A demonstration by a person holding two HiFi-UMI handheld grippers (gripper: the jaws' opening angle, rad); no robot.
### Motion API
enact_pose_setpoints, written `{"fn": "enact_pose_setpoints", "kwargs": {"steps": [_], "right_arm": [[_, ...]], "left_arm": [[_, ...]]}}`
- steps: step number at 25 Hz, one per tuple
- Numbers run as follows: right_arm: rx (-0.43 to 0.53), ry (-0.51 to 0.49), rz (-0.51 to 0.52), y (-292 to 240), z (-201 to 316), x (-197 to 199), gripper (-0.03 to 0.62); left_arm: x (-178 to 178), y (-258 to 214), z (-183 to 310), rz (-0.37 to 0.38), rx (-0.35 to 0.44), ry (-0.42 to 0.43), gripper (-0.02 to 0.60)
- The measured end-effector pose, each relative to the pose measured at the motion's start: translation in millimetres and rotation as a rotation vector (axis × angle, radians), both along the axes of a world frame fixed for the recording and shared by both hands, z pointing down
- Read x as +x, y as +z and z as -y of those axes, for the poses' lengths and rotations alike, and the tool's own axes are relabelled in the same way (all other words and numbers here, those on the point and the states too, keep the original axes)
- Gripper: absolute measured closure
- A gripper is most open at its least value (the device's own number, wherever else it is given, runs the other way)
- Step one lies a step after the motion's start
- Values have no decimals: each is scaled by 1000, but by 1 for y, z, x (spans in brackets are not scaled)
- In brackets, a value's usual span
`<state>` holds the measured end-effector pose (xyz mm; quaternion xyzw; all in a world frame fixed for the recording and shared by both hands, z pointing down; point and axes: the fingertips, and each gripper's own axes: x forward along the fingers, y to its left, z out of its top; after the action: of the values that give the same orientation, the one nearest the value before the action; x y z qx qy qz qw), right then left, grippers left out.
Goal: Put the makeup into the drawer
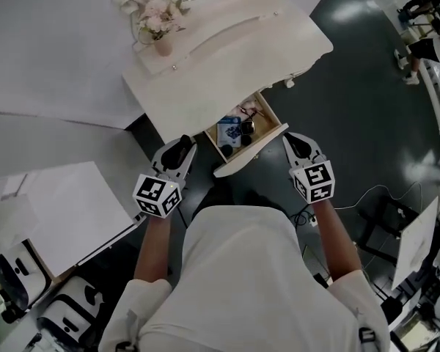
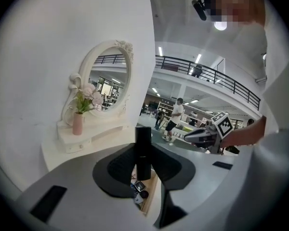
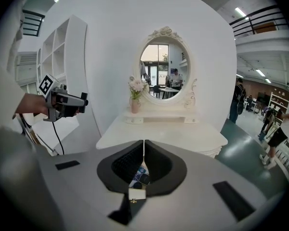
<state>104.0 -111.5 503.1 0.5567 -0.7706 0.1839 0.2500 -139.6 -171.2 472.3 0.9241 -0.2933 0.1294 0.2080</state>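
The white dressing table (image 1: 227,57) has its drawer (image 1: 251,151) pulled open toward me. Inside lie a blue makeup box (image 1: 229,132) and small dark compacts (image 1: 247,128). My left gripper (image 1: 180,151) hovers just left of the drawer, shut on a black makeup tube (image 2: 143,150) that stands upright between its jaws. My right gripper (image 1: 296,144) hangs at the drawer's right end, shut with nothing in it. In the right gripper view the jaws (image 3: 143,150) meet, and the drawer's contents (image 3: 140,177) show below them. The left gripper (image 3: 82,100) appears at that view's left.
An oval mirror (image 3: 164,66) and a pink vase of flowers (image 1: 160,22) stand at the back of the tabletop. White wall panels (image 1: 51,42) lie to the left. A cable (image 1: 367,193) runs over the dark floor on the right. People walk in the distance (image 2: 174,119).
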Motion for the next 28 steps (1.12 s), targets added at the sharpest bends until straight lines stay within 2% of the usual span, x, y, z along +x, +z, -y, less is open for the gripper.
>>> {"fn": "enact_pose_setpoints", "kwargs": {"steps": [10, 14, 19, 28], "right_arm": [[-81, 59, -8, 22, 6, -12, 565], [-100, 59, -15, 25, 10, -17, 565], [-127, 54, -20, 33, 13, -13, 565], [-166, -9, 4, 53, 30, -11, 565]], "left_arm": [[4, 32, 24, 19, -54, 105, 472], [2, 42, 31, 30, -71, 119, 472], [6, 59, 31, 76, -81, 135, 472], [18, 75, 32, 106, -121, 110, 472]]}}
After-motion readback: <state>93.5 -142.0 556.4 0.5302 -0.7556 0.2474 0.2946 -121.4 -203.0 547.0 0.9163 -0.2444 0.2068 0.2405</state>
